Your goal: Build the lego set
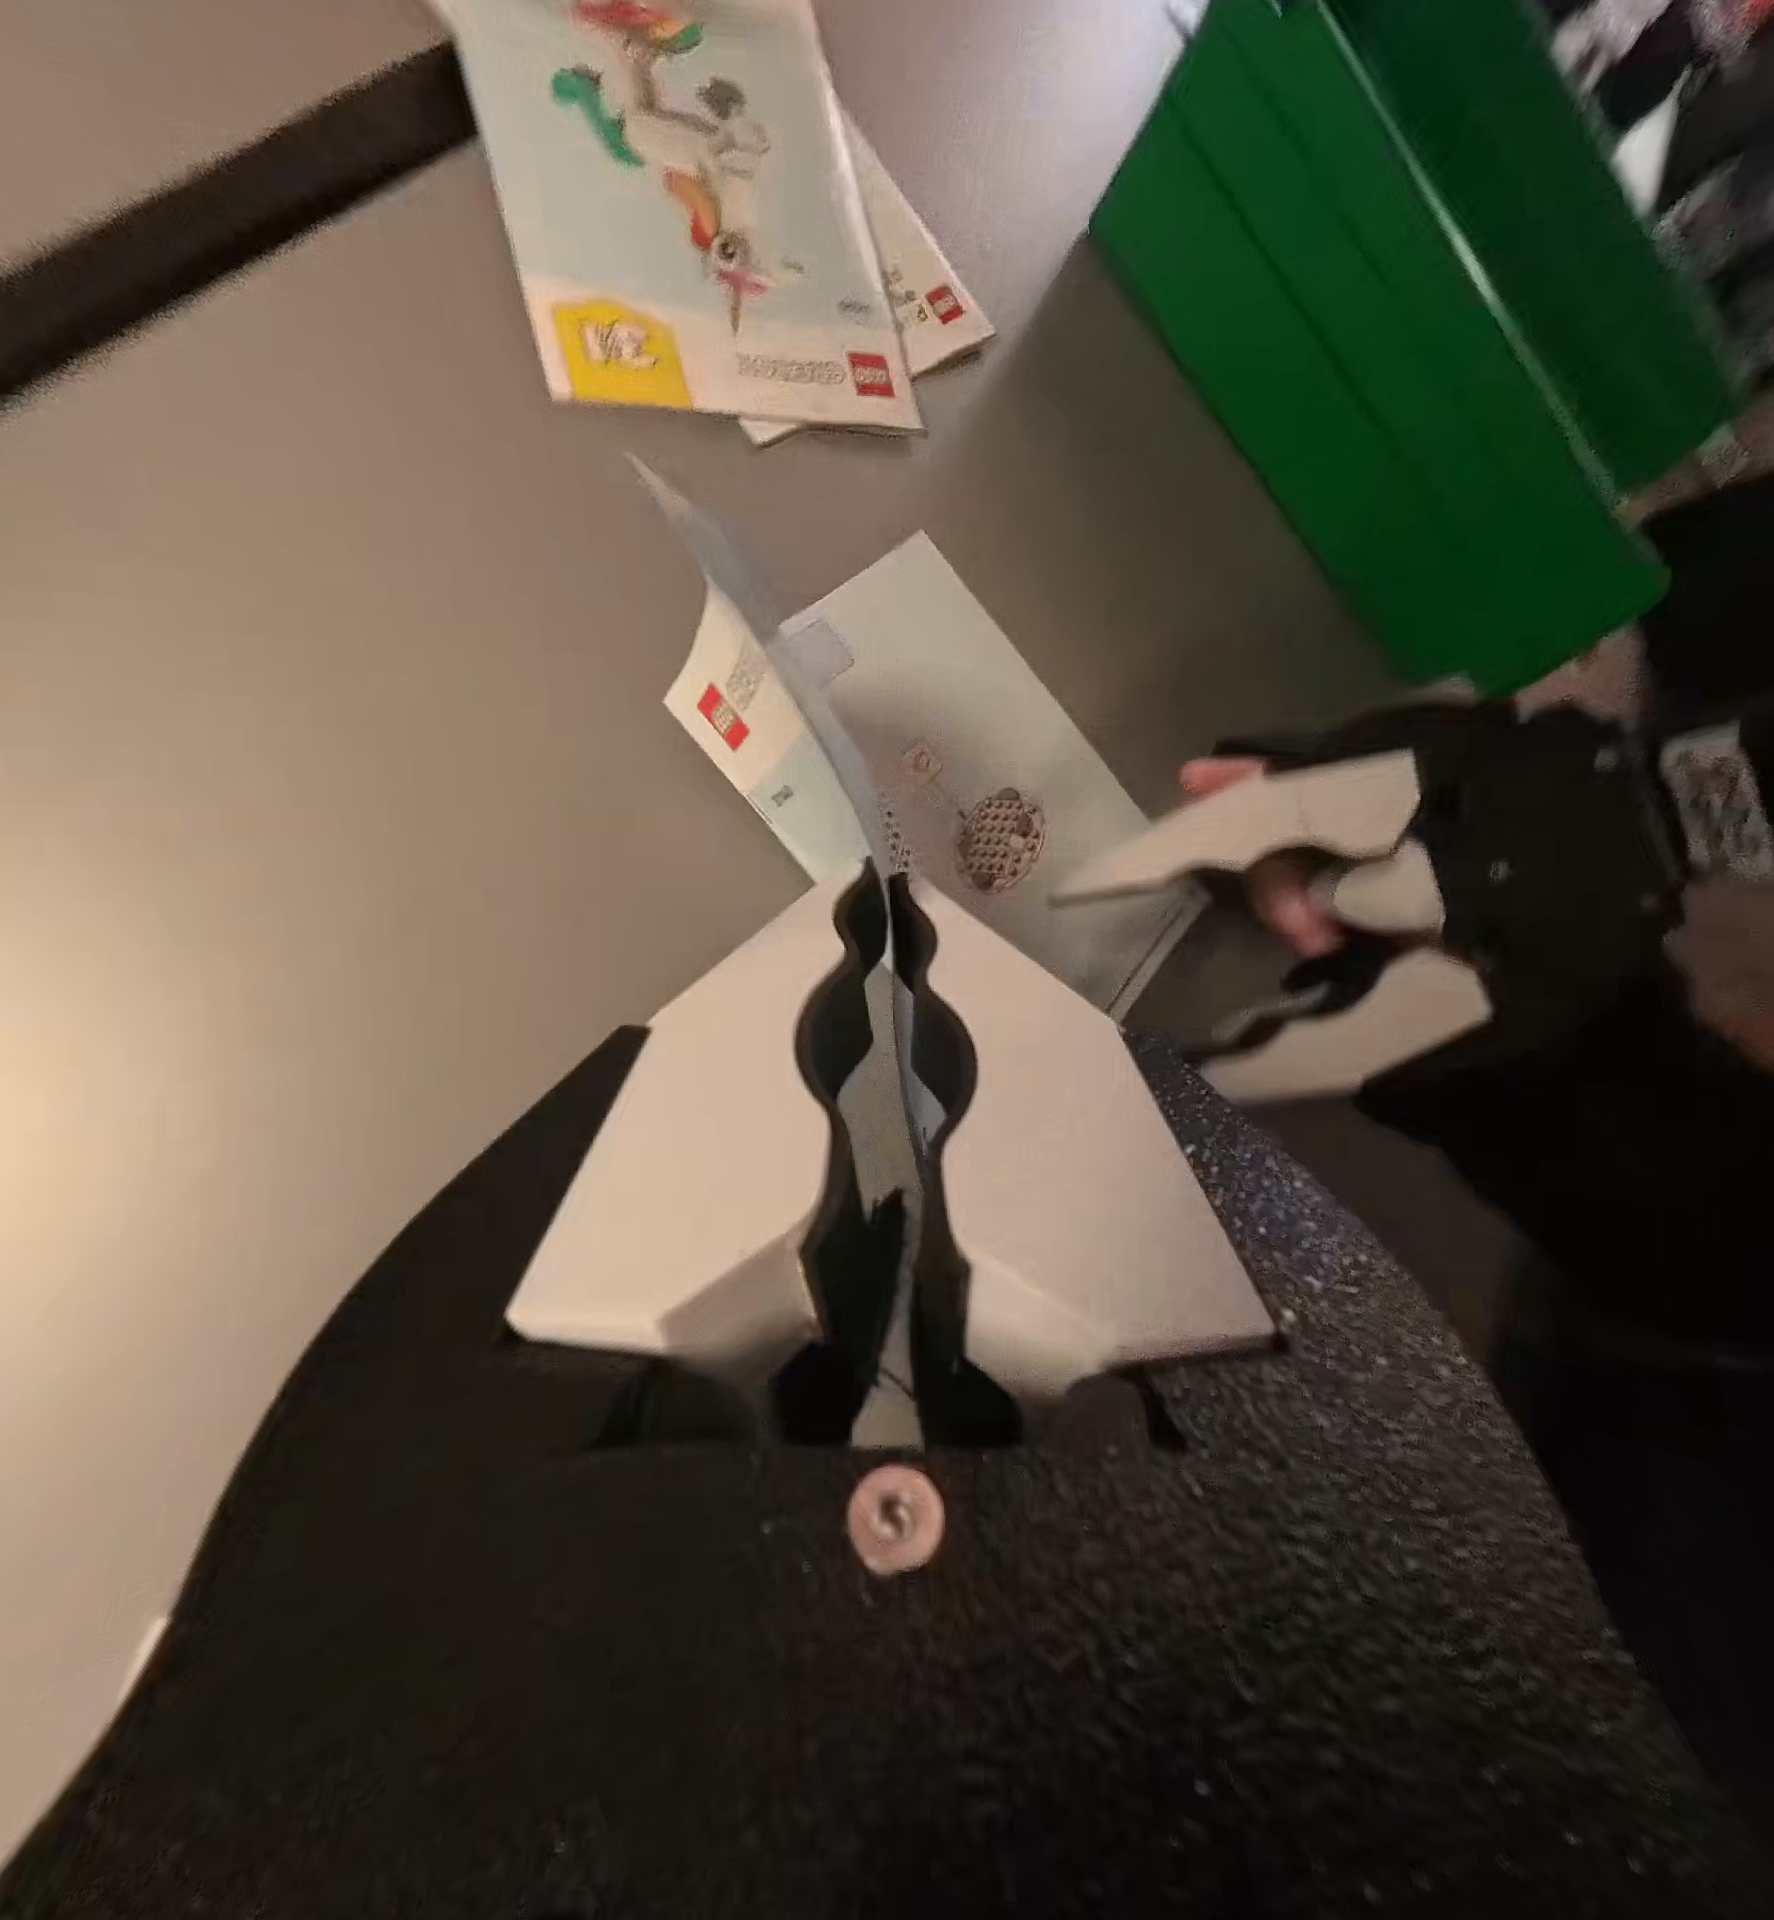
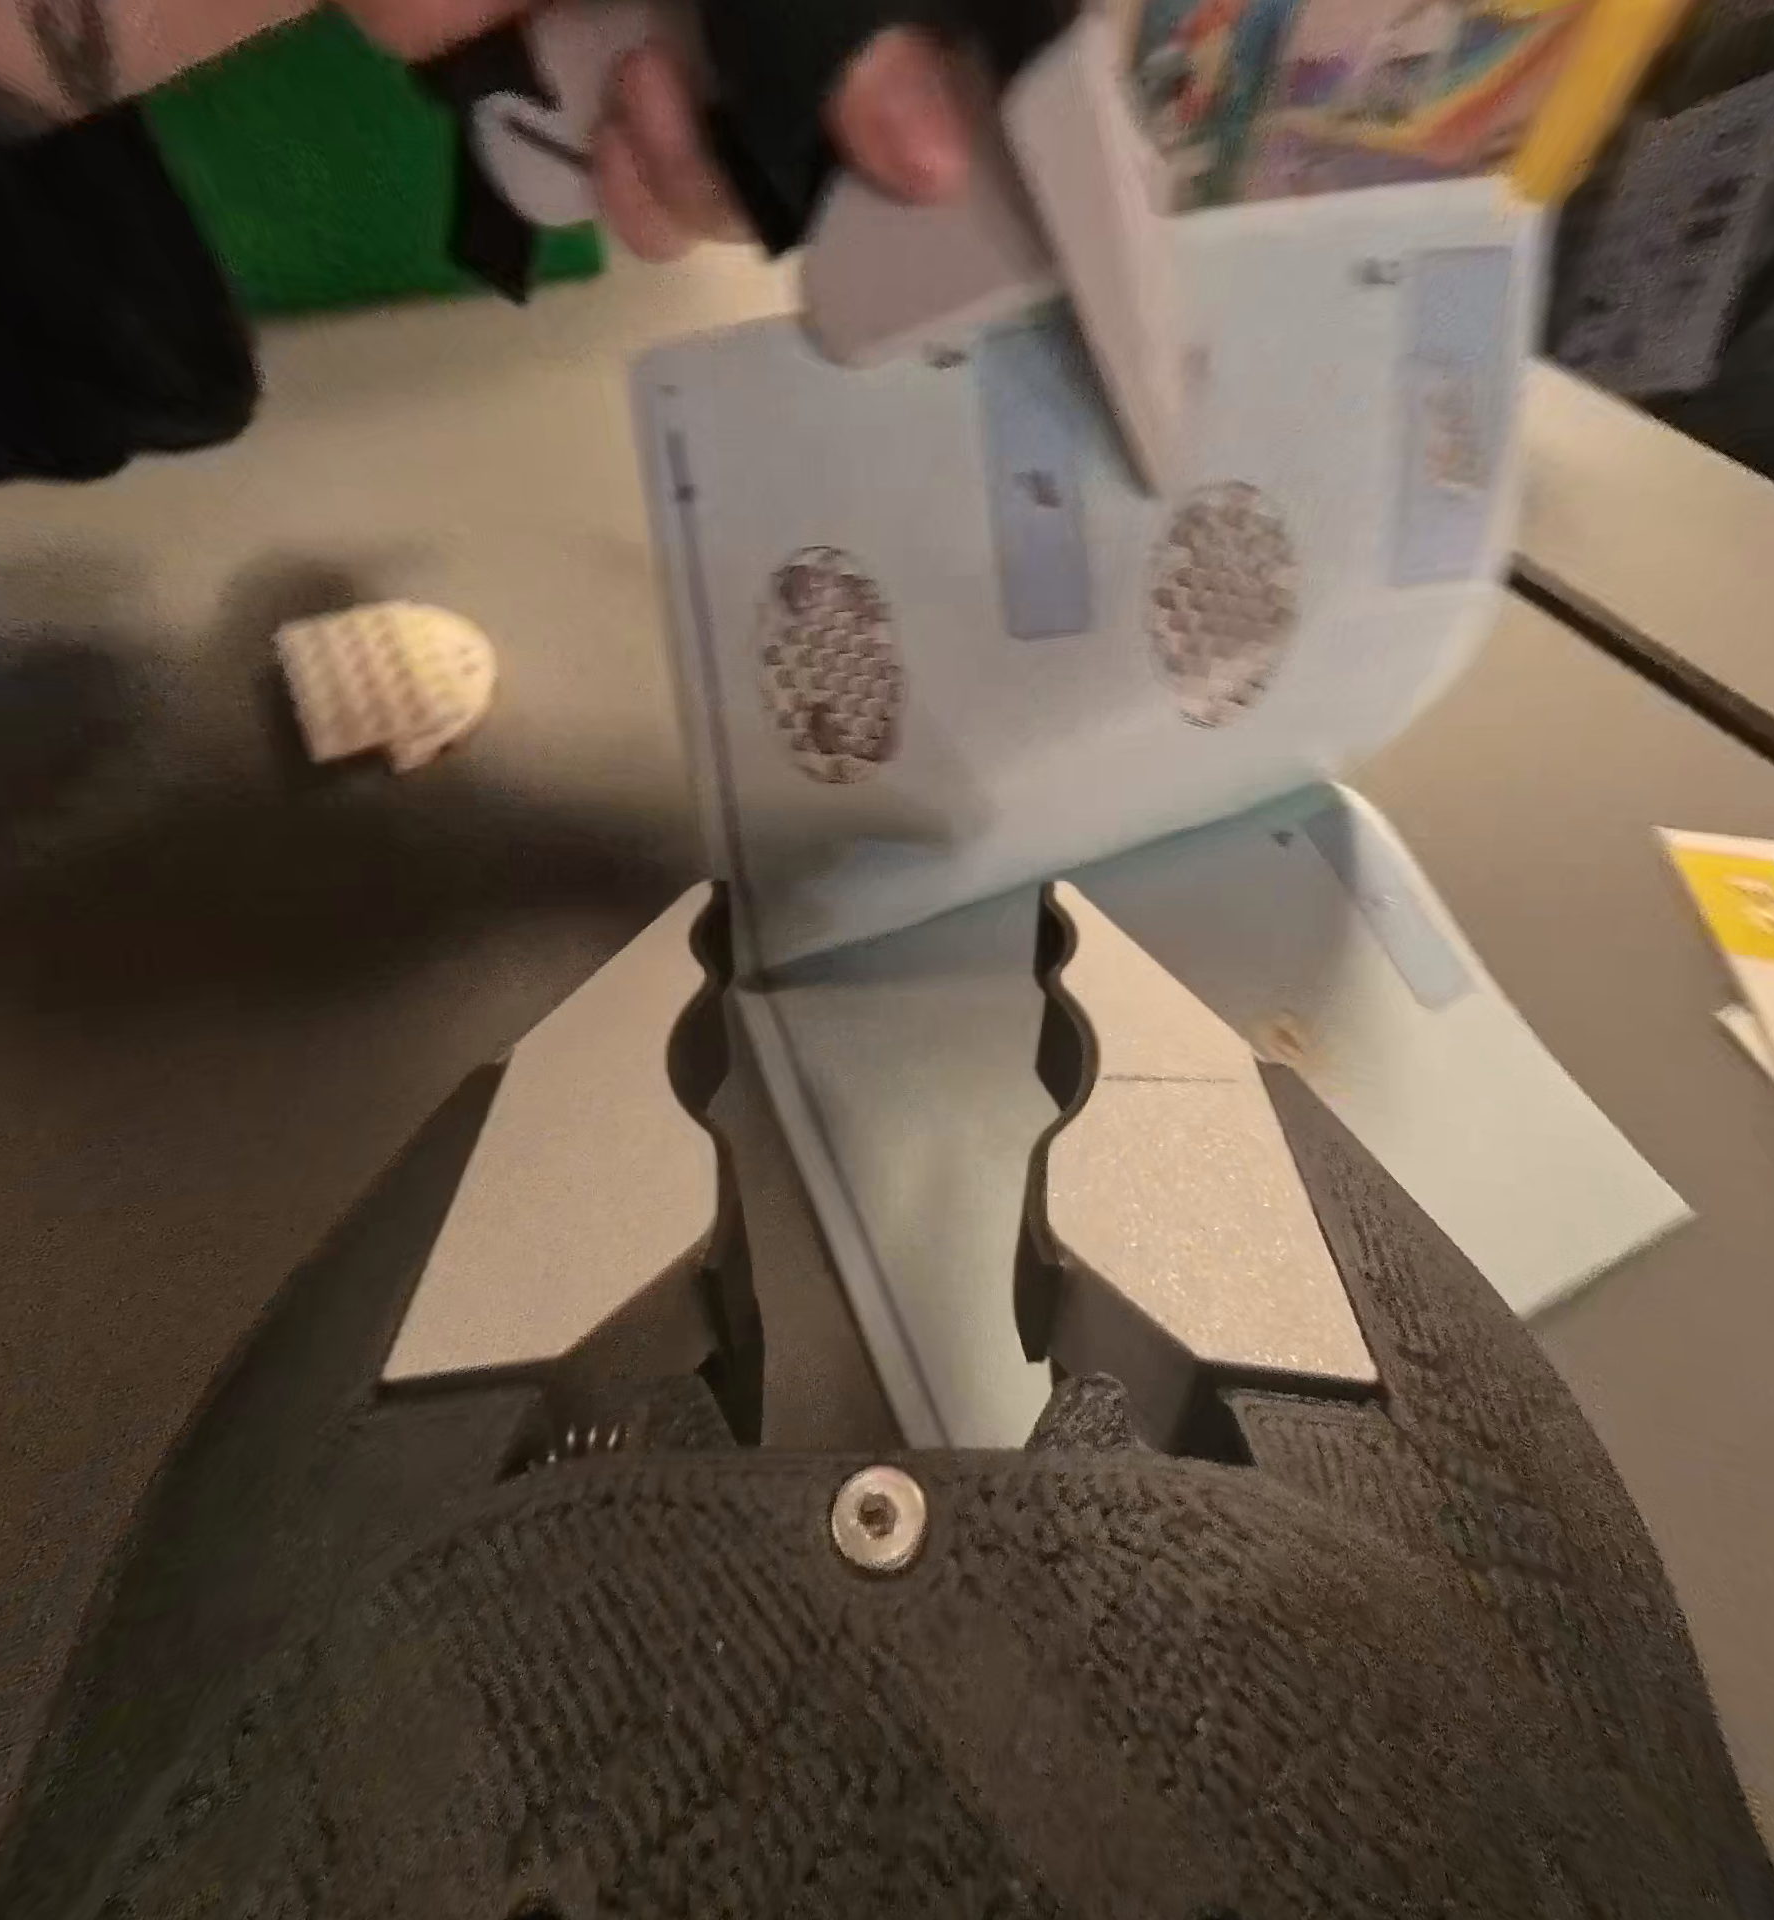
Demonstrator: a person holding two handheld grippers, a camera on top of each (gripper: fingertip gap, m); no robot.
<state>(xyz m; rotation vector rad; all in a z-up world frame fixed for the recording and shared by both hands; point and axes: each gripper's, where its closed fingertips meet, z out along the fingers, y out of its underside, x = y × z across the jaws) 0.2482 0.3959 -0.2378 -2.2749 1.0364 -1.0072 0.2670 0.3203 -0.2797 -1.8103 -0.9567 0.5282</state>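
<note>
With the left gripper (image 1: 888, 894) pinching the upright page of the instruction booklet (image 2: 966, 582) at twelve o'clock and the right gripper (image 2: 878, 914) fingers wide astride its spine on the table (image 2: 187, 1091), a sharp tug could tear the page.

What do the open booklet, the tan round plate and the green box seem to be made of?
Open booklet: thin printed paper, probably matte; its pages bend and curl where the left gripper pinches them. Tan round plate: likely hard moulded plastic, with rows of studs on top. Green box: smooth and slightly glossy, with ribbed sides; plastic seems likely, but blur leaves it open.
</note>
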